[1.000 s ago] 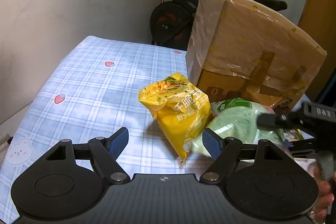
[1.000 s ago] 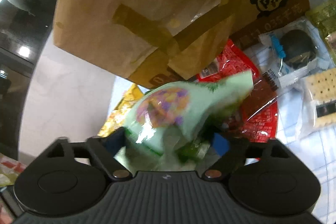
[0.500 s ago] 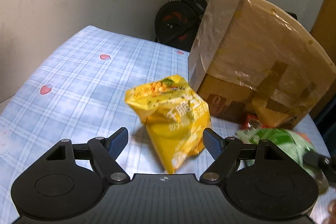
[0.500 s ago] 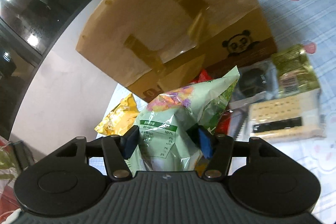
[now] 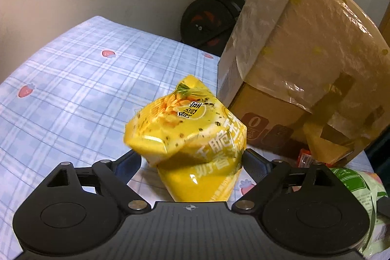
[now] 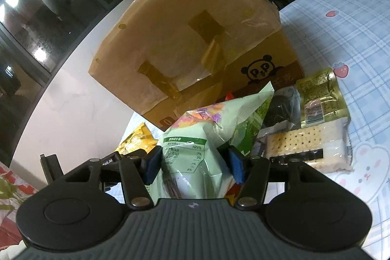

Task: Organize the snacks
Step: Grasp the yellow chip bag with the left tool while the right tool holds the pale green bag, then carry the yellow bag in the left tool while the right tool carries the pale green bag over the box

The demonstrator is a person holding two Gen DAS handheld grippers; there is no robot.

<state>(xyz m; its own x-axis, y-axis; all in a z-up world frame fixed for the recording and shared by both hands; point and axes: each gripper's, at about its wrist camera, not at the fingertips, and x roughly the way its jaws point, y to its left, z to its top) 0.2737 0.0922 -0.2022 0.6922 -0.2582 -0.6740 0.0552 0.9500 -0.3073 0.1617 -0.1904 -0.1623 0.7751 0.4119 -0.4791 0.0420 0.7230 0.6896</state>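
My left gripper (image 5: 191, 162) has its blue pads pressed on both sides of a yellow corn snack bag (image 5: 190, 135), which stands puffed between them on the blue checked cloth. My right gripper (image 6: 192, 163) is shut on a pale green snack bag (image 6: 202, 138) and holds it up in front of the cardboard box (image 6: 195, 40). The yellow bag also shows in the right wrist view (image 6: 135, 140), and the green bag shows at the lower right of the left wrist view (image 5: 358, 184).
A large taped cardboard box (image 5: 304, 60) stands on the table's right side. By its base lie a gold packet (image 6: 319, 96), a cracker pack (image 6: 307, 148), a dark wrapped snack (image 6: 280, 109) and a red packet (image 5: 304, 158). An exercise bike (image 5: 214, 16) stands behind the table.
My left gripper moved forward around the yellow bag and closed on it. My right gripper closed on the green bag, lifted it and drew back from the box.
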